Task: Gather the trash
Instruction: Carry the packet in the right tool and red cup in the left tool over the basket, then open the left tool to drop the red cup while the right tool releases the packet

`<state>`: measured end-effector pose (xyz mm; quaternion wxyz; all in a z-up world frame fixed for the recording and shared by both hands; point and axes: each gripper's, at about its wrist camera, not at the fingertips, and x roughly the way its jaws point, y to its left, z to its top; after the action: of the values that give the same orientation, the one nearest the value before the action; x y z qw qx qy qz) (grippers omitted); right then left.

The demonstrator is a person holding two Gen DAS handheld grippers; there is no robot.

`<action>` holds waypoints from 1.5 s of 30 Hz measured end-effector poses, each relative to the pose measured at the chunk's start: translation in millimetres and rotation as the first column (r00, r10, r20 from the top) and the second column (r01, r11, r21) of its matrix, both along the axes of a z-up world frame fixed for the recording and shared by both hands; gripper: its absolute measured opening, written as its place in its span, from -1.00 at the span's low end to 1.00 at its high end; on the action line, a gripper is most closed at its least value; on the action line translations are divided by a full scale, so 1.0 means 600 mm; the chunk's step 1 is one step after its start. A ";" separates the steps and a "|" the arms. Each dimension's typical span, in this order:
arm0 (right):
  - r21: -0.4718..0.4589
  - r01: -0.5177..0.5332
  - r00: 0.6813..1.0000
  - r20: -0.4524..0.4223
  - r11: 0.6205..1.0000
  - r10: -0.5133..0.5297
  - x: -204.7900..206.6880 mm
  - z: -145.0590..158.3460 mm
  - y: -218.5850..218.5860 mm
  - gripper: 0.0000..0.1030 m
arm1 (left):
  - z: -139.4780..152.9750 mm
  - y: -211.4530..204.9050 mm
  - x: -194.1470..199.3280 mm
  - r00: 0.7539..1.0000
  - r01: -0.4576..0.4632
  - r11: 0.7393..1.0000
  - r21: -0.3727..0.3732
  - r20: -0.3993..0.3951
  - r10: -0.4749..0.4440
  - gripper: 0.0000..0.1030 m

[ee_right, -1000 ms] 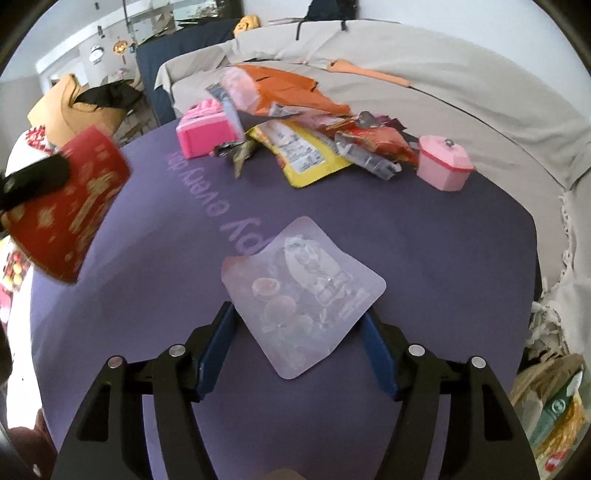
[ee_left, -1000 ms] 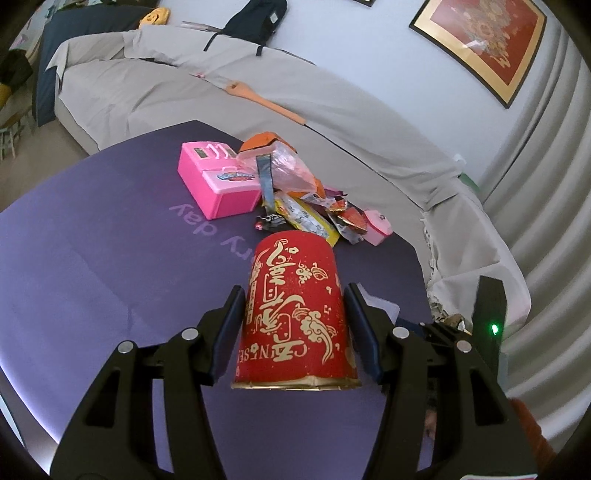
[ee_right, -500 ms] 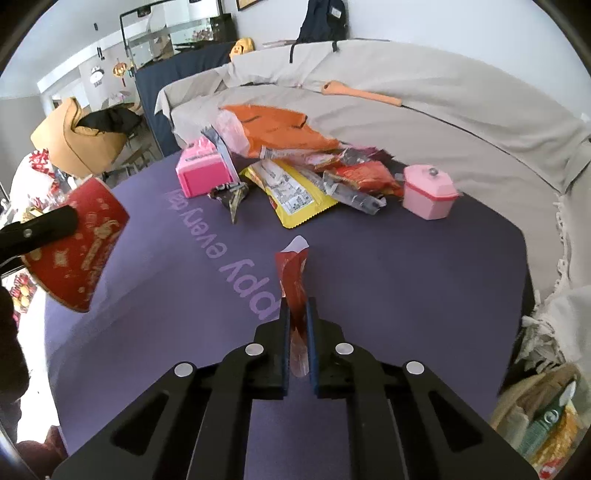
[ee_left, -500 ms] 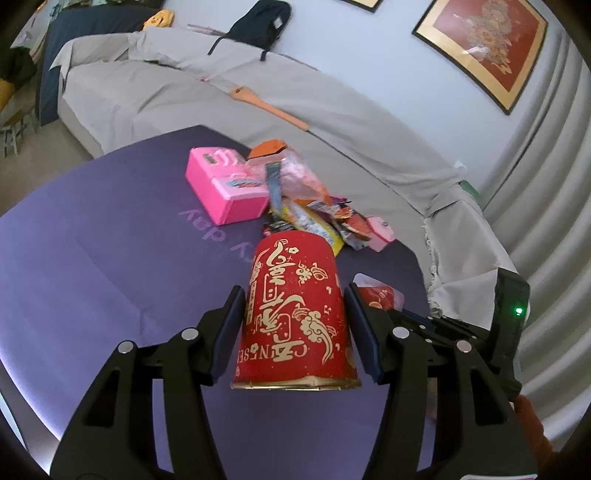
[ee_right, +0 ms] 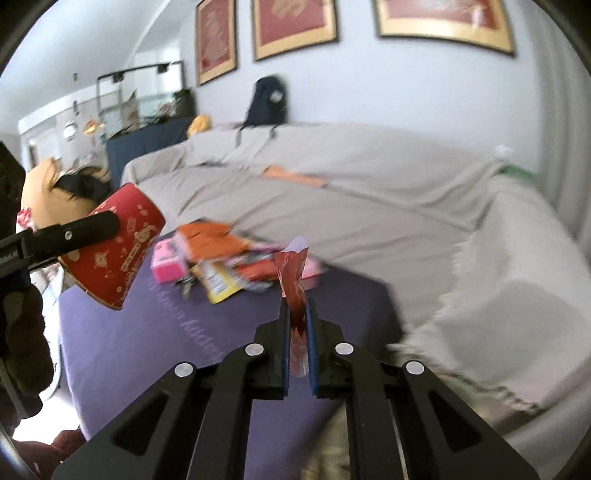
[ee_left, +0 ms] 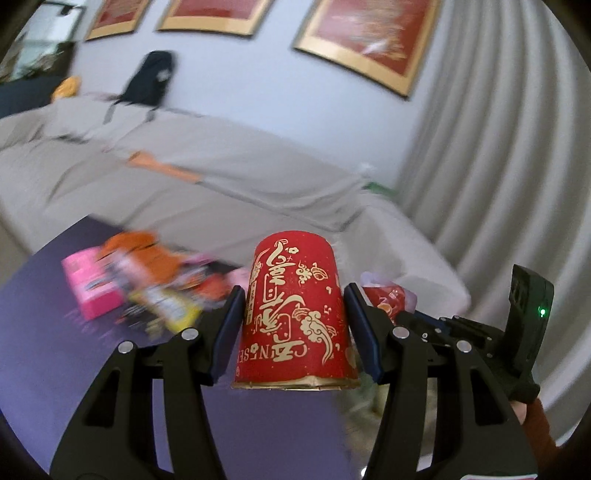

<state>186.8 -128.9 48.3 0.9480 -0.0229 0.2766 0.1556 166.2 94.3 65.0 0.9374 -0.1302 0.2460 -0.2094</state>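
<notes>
1. The left gripper [ee_left: 295, 317] is clenched on a red paper cup [ee_left: 295, 314] with gold lettering, one blue pad against each side; the cup is held upside down, its gold-rimmed mouth toward the camera.
2. The right gripper [ee_right: 298, 325] is clamped tight on a crumpled red-and-clear wrapper [ee_right: 293, 280], which stands up from between the pads toward 12 o'clock.
3. In the left wrist view that same wrapper shows at 3 o'clock of the cup, pinched at the tips of the right gripper, just beside the cup.
4. In the right wrist view the cup sits at 9 o'clock of the wrapper, tilted, well apart from it, with a black finger [ee_right: 88, 225] of the left gripper across its side.
5. Both are above the purple table [ee_right: 155, 354].
6. A blurred heap of snack wrappers [ee_right: 229, 262] lies on the table's far part, at 11 o'clock of the held wrapper, with a pink box [ee_right: 168, 264] touching its left edge.
7. A sofa under a beige cover [ee_right: 369, 192] curves behind the table.
8. Red framed pictures [ee_right: 295, 26] hang on the wall above.
</notes>
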 end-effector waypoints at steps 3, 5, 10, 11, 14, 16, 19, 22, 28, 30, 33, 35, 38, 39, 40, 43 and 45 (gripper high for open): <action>0.000 0.071 0.997 0.034 0.997 -0.071 -0.031 0.021 -0.068 -0.82 | 0.024 -0.077 0.010 0.995 0.097 0.995 0.000 0.031 -0.097 0.02; 0.003 0.127 0.991 0.043 0.992 -0.127 -0.051 0.027 -0.115 -0.82 | 0.030 -0.121 0.015 0.988 0.147 0.989 -0.001 0.035 -0.147 0.02; 0.029 0.213 0.977 0.019 0.977 -0.213 -0.081 0.006 -0.205 -0.82 | 0.023 -0.230 0.033 0.963 0.269 0.963 -0.010 0.000 -0.269 0.02; 0.044 0.226 0.974 -0.002 0.973 -0.227 -0.083 -0.006 -0.224 -0.82 | 0.019 -0.243 0.034 0.960 0.279 0.960 -0.007 -0.008 -0.279 0.02; 0.073 0.238 0.971 -0.053 0.968 -0.235 -0.079 -0.042 -0.253 -0.82 | -0.003 -0.281 0.042 0.947 0.317 0.949 0.000 -0.051 -0.316 0.02; 0.082 0.242 0.967 -0.097 0.967 -0.234 -0.070 -0.075 -0.262 -0.82 | -0.020 -0.301 0.048 0.941 0.330 0.944 0.013 -0.078 -0.328 0.02; 0.088 0.243 0.961 -0.158 0.966 -0.227 -0.058 -0.122 -0.269 -0.82 | -0.051 -0.311 0.053 0.937 0.336 0.942 0.027 -0.116 -0.331 0.02; 0.102 0.240 0.952 -0.218 0.965 -0.214 -0.041 -0.173 -0.270 -0.80 | -0.080 -0.316 0.063 0.931 0.336 0.941 0.024 -0.159 -0.329 0.02; 0.150 0.246 0.934 -0.302 0.958 -0.192 -0.031 -0.239 -0.276 -0.11 | -0.131 -0.321 0.084 0.914 0.339 0.941 0.015 -0.243 -0.325 0.02; 0.162 0.249 0.934 -0.301 0.955 -0.193 -0.035 -0.244 -0.281 -0.09 | -0.147 -0.327 0.088 0.907 0.343 0.939 0.014 -0.264 -0.327 0.02; 0.164 0.259 0.938 -0.278 0.952 -0.207 -0.046 -0.237 -0.294 -0.09 | -0.164 -0.338 0.091 0.898 0.352 0.936 0.011 -0.286 -0.335 0.02; 0.176 0.264 0.940 -0.266 0.948 -0.212 -0.055 -0.229 -0.305 -0.08 | -0.178 -0.348 0.092 0.889 0.360 0.933 0.005 -0.306 -0.341 0.02; 0.197 0.262 0.942 -0.263 0.945 -0.206 -0.063 -0.221 -0.319 -0.06 | -0.189 -0.356 0.094 0.882 0.362 0.932 -0.002 -0.322 -0.343 0.02; 0.196 0.261 0.943 -0.263 0.945 -0.206 -0.065 -0.221 -0.323 -0.04 | -0.192 -0.357 0.096 0.883 0.360 0.933 -0.002 -0.324 -0.341 0.02; 0.193 0.256 0.944 -0.262 0.947 -0.202 -0.066 -0.220 -0.323 0.02 | -0.193 -0.357 0.097 0.884 0.357 0.934 -0.001 -0.324 -0.338 0.02; 0.173 0.246 0.948 -0.250 0.954 -0.199 -0.066 -0.219 -0.319 0.04 | -0.192 -0.353 0.102 0.886 0.349 0.937 -0.002 -0.325 -0.331 0.02; 0.165 0.265 0.946 -0.236 0.950 -0.223 -0.066 -0.213 -0.323 0.04 | -0.190 -0.355 0.103 0.886 0.349 0.937 -0.001 -0.325 -0.330 0.02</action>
<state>146.9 -323.0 -79.8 0.9222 0.1214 0.3615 0.0642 227.9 -118.5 -49.0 0.8371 -0.0905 0.4196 -0.3391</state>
